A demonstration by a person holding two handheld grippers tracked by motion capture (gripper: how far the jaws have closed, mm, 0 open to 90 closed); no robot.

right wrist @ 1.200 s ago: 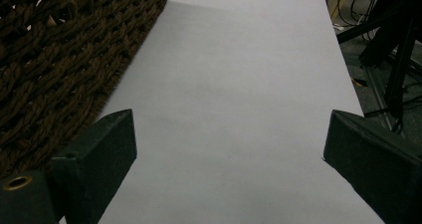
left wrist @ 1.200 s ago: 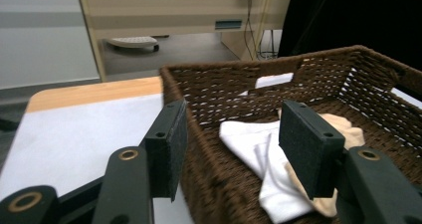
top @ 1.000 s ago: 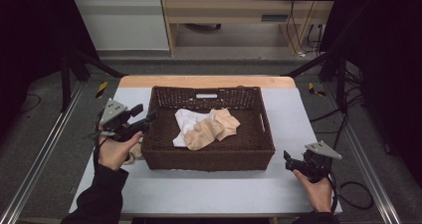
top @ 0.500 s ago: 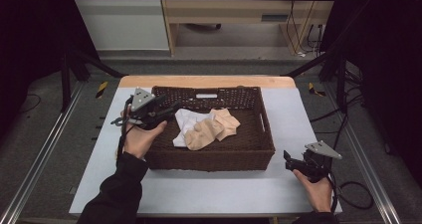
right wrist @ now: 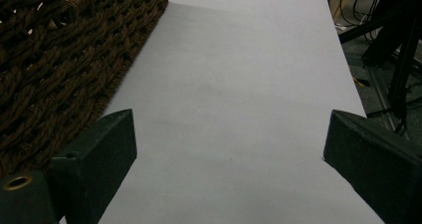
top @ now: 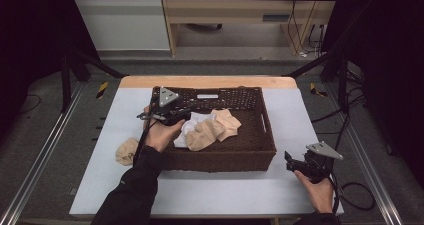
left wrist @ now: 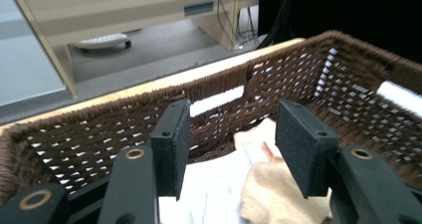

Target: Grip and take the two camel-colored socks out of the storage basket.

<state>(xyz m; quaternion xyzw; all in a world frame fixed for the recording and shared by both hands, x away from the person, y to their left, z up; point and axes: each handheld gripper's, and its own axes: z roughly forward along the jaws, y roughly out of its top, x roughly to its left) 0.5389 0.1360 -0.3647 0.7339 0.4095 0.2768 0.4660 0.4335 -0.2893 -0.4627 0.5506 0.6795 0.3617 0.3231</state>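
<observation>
Spanning most of the high view, a white table [top: 210, 195] with a bare wooden strip along its far edge. Sitting on its middle, toward the far edge, a dark brown woven basket [top: 250, 157], rectangular, with slot handles in its far and right walls. Lying inside the basket, left of centre, a heap of cloths: a white cloth [top: 192, 125] underneath and a tan cloth [top: 215, 130] over and to the right of it. Resting on the bare table just outside the basket's left wall, toward the near left corner, a crumpled tan cloth ball [top: 125, 151], apart from the heap.

Reaching in over the basket's left wall, the left hand [top: 161, 134] in a dark sleeve, carrying the left gripper [top: 187, 116] above the far left part of the basket, at the edge of the white cloth. Seen in the left gripper view, left gripper [left wrist: 230, 149] with jaws apart, nothing between them, white cloth [left wrist: 214, 189] and tan cloth [left wrist: 271, 191] below and beyond the pads, basket wall [left wrist: 89, 139] behind.

Resting near the table's near right corner, well clear of the basket, the right hand [top: 317, 187] with the right gripper [top: 290, 161]. Shown in the right gripper view, right gripper [right wrist: 229, 149] with jaws spread wide over bare table [right wrist: 234, 99], empty, the basket's outer wall [right wrist: 54, 69] at the left.
</observation>
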